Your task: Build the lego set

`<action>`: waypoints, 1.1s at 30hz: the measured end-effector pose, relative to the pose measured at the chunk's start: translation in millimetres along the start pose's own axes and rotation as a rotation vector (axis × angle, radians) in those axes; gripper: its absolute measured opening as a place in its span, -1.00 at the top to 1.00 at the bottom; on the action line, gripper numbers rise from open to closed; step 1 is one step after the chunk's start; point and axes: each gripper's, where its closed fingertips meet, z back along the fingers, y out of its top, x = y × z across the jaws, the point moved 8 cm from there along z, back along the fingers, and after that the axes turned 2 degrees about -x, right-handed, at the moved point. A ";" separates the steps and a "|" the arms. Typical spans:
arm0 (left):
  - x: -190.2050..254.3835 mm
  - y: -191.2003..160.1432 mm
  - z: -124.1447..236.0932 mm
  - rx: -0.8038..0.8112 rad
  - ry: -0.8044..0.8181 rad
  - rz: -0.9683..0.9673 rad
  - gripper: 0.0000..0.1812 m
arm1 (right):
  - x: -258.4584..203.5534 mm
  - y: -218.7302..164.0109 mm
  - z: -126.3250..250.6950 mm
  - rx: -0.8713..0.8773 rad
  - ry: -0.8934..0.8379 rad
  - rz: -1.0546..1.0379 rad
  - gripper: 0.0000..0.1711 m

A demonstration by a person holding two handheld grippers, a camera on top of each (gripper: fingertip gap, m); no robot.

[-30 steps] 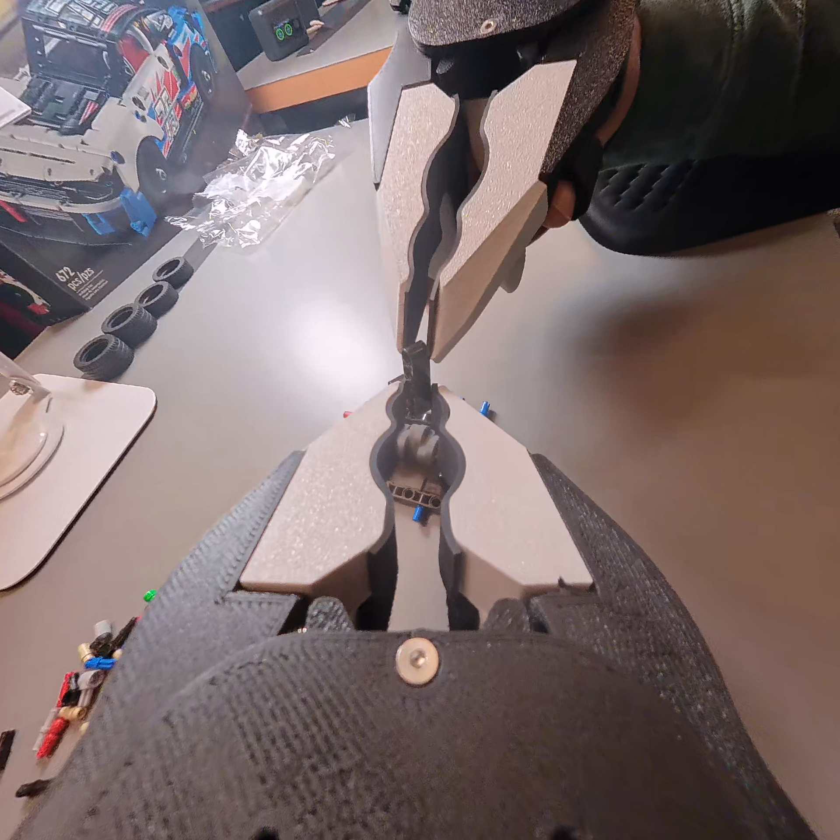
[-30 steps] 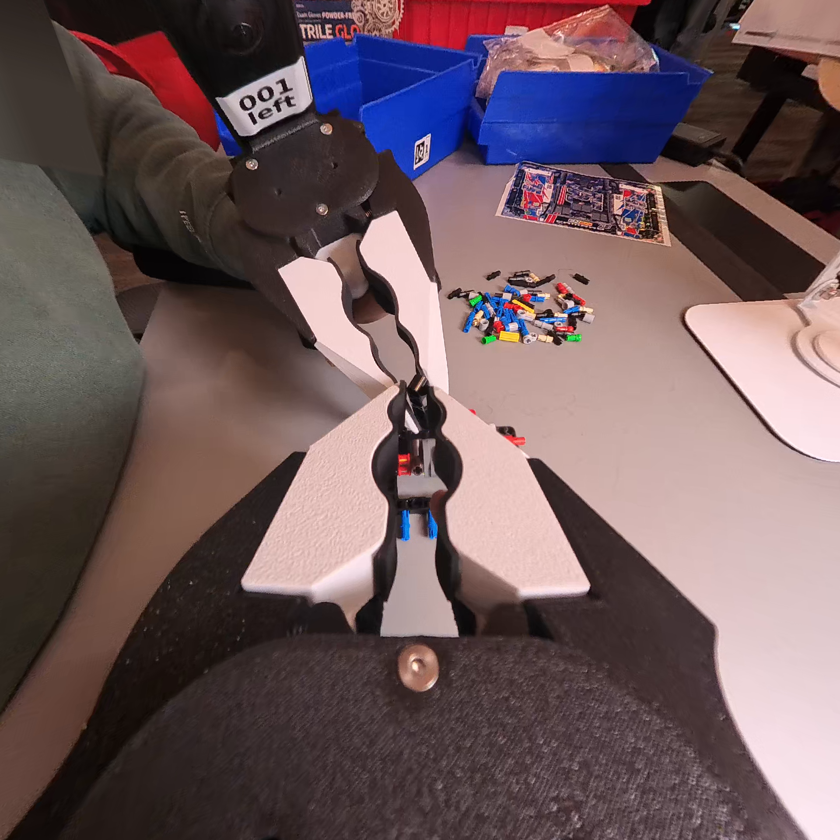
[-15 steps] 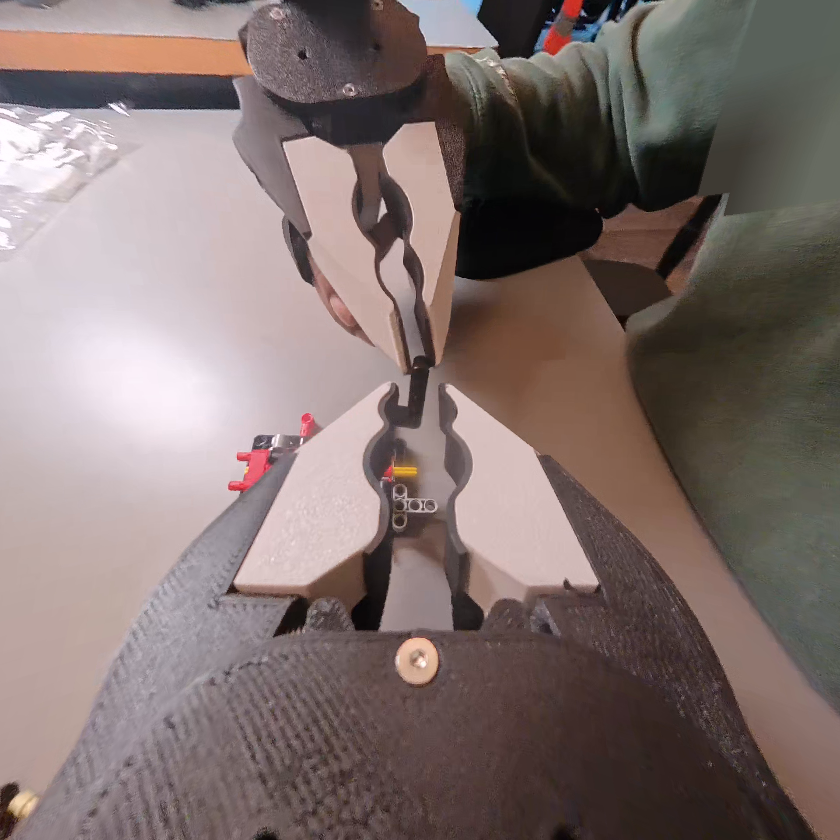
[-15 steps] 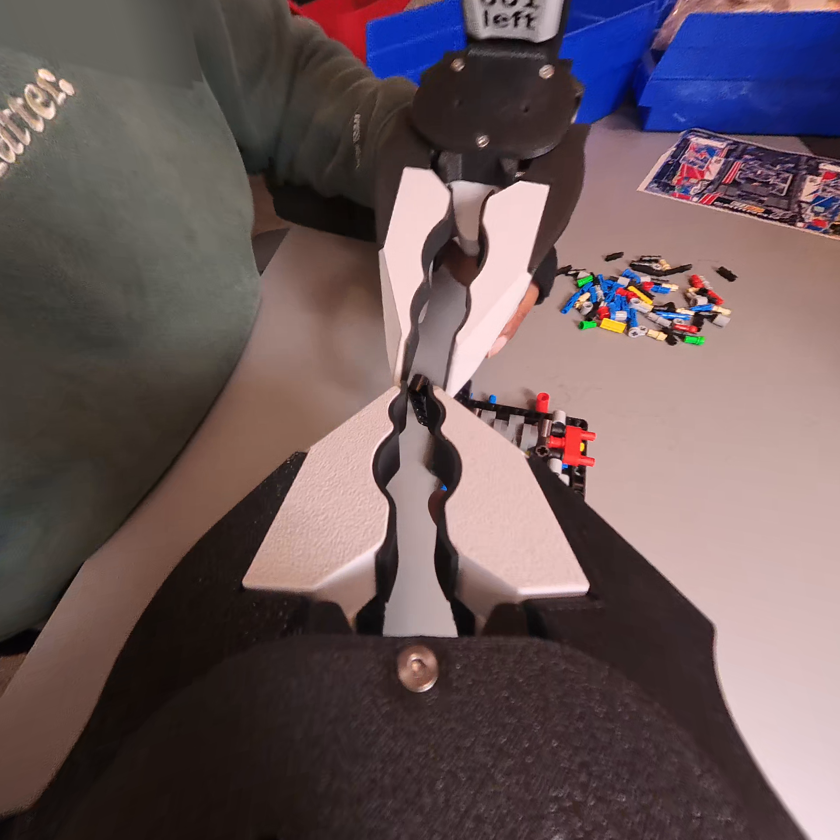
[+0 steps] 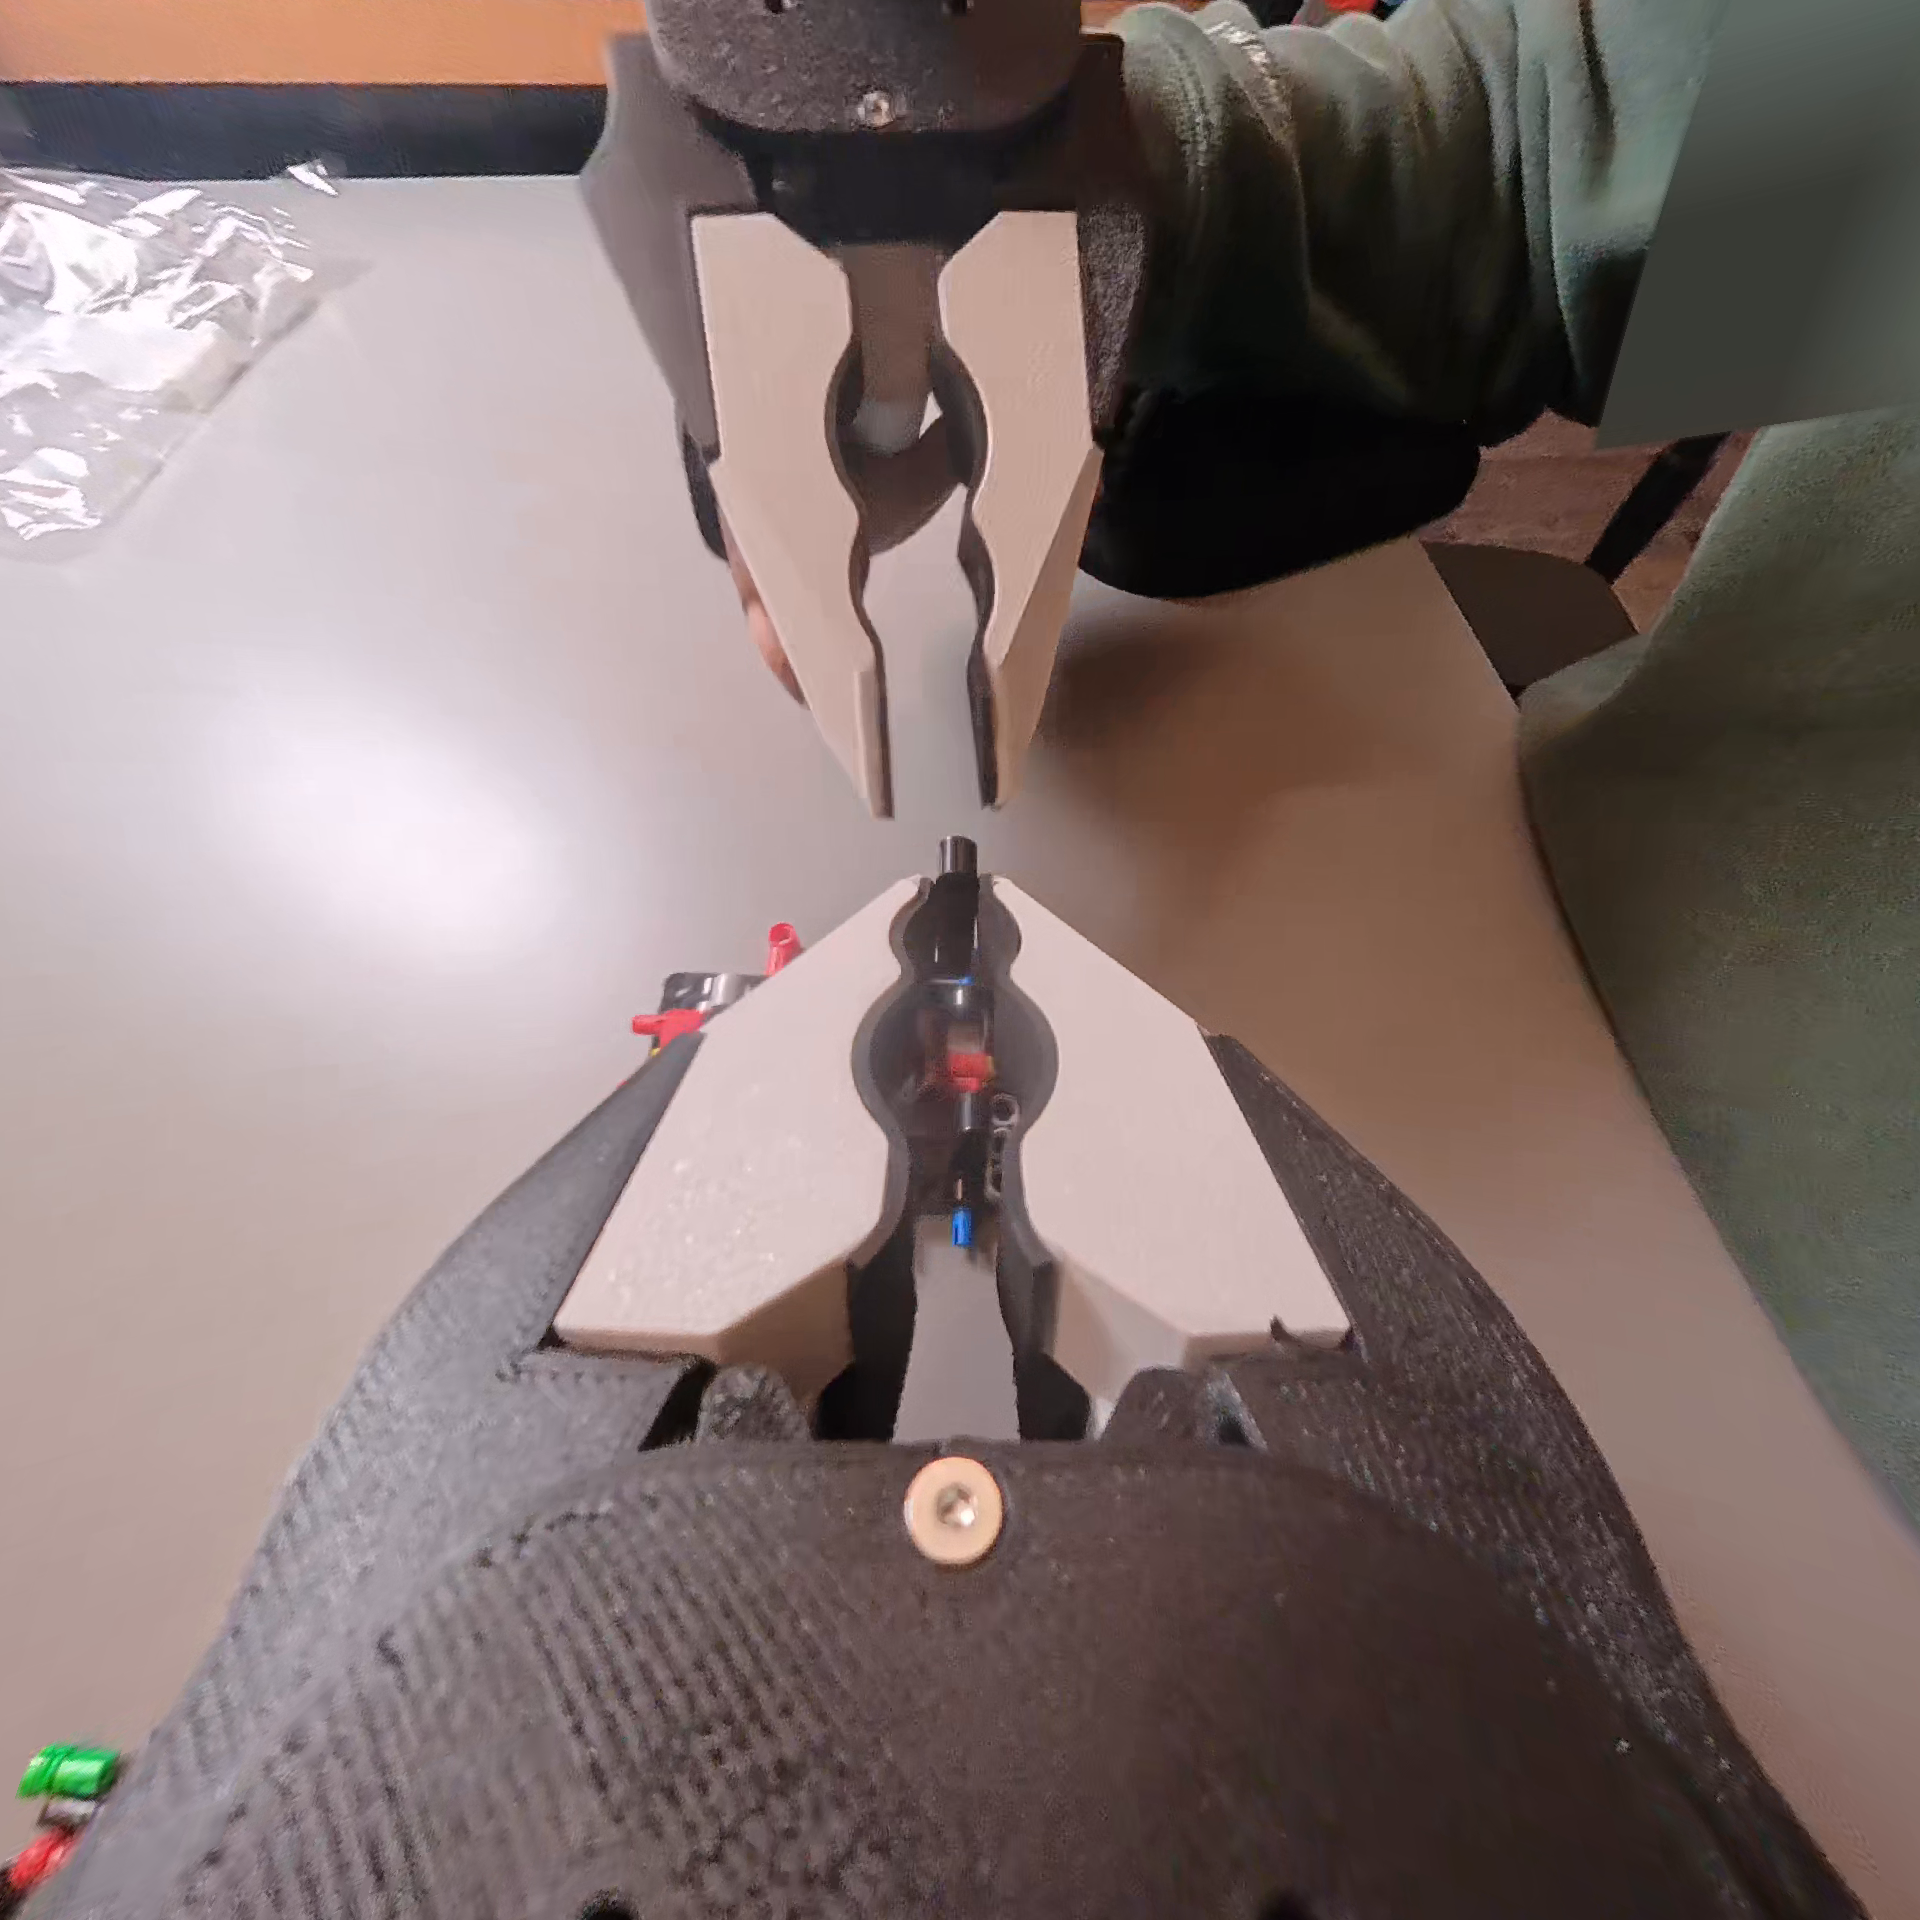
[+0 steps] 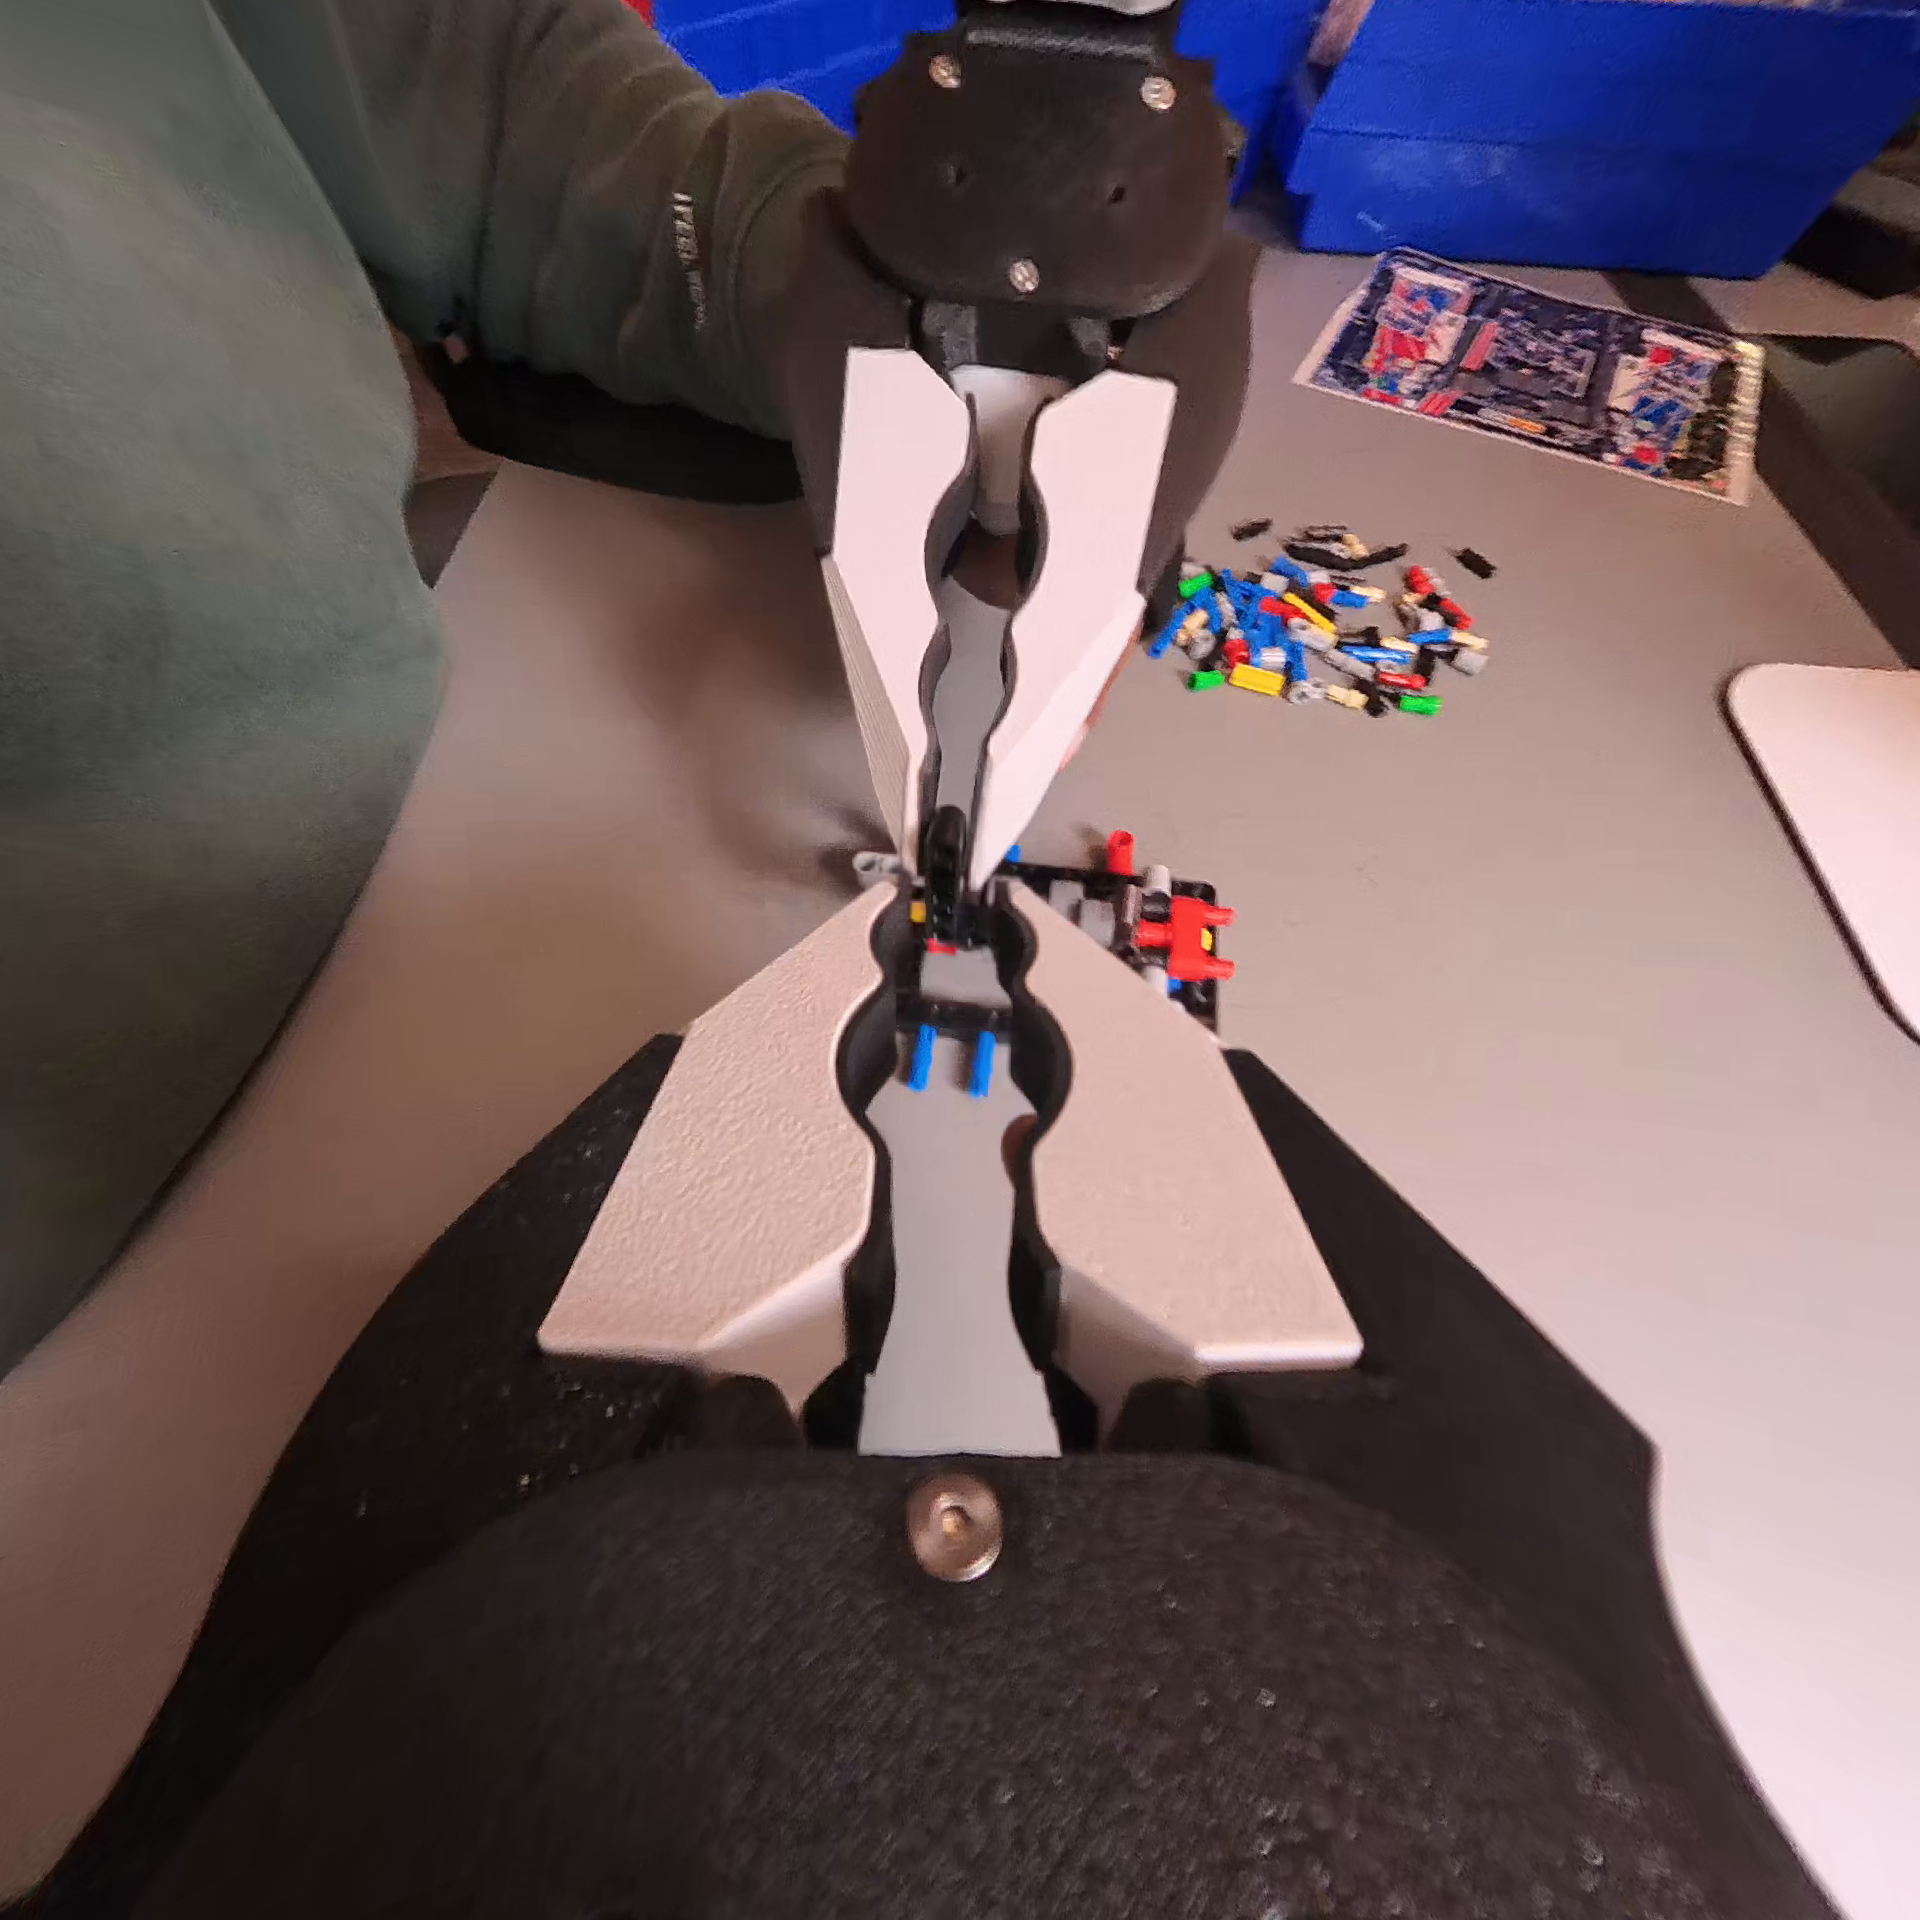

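My left gripper [image 5: 954,883] is shut on a small black lego piece [image 5: 956,862], whose end sticks out past the fingertips. My right gripper [image 5: 935,805] faces it tip to tip with its jaws a little apart, just short of the piece. In the right wrist view, the right gripper [image 6: 951,899] is open, and the left gripper [image 6: 945,831] holds the black piece [image 6: 943,847] at my tips. A partly built black, grey and red lego assembly [image 6: 1153,920] lies on the grey table below both grippers. It also shows in the left wrist view [image 5: 696,1013].
A pile of loose coloured lego pieces [image 6: 1320,634] lies at the right, with a printed sheet [image 6: 1527,374] and blue bins [image 6: 1558,125] behind it. A white base plate [image 6: 1849,810] is at the far right. A clear plastic bag [image 5: 125,312] lies at the left. A person's green sleeve [image 6: 582,208] is close by. The tips of both grippers are at nearly the same place.
The right gripper has opened and let go of the black piece, which stays in the left gripper. Both grippers have swung to face each other straight on.
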 end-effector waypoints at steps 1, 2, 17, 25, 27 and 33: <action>-1.7 0.1 2.4 0.011 0.013 0.009 0.94 | 1.8 -1.8 4.1 -0.009 -0.018 -0.011 0.78; -2.2 0.5 4.0 0.024 0.015 0.013 0.94 | 2.5 -4.1 6.2 -0.020 -0.034 -0.014 0.74; 2.0 -4.7 -5.6 0.055 0.029 -0.016 0.94 | -4.7 -14.2 -23.5 -0.132 -0.138 0.034 0.70; 1.1 -9.5 -7.2 -0.004 0.039 -0.005 0.92 | -4.8 -19.4 -31.6 -0.191 -0.152 0.043 0.75; 1.1 -9.1 -6.7 -0.014 0.028 0.009 0.88 | -4.7 -20.9 -33.4 -0.207 -0.157 0.046 0.75; 3.3 -10.2 -10.8 -0.077 0.028 -0.007 0.94 | -6.3 -24.8 -39.1 -0.226 -0.142 0.041 0.76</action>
